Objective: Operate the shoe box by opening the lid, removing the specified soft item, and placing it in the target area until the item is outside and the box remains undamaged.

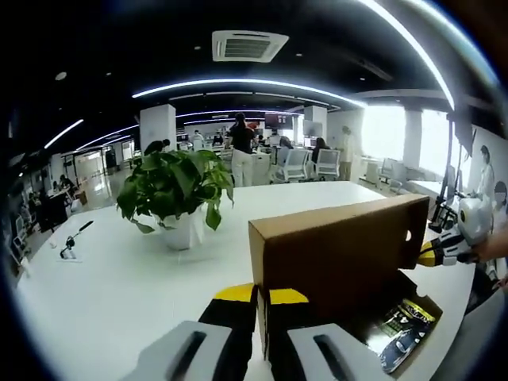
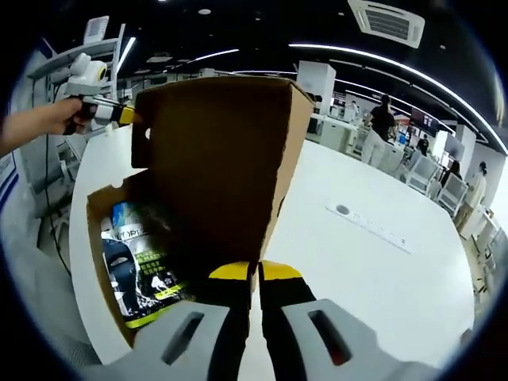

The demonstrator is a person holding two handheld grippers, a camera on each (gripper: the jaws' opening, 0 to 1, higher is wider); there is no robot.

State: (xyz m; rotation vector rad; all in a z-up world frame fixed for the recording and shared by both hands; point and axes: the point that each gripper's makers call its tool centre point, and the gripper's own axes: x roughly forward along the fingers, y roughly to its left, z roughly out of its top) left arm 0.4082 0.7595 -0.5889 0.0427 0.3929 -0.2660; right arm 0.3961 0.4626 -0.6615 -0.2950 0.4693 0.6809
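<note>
Left gripper view gives us one shoe box (image 1: 341, 262) on the white table (image 1: 119, 278), its lid (image 1: 333, 246) raised upright, and our left gripper (image 1: 260, 295) has its two jaws pressed together on the lid's edge. Behind the box stands one potted plant (image 1: 178, 190). Right gripper view shows our right gripper (image 2: 258, 271) pinching the lid the same way; one printed soft packet (image 2: 135, 266) lies inside the box.

packet (image 2: 135, 262) print blurred | shoe box (image 2: 214, 182) floor half-hidden by lid | packet partly hidden
</note>
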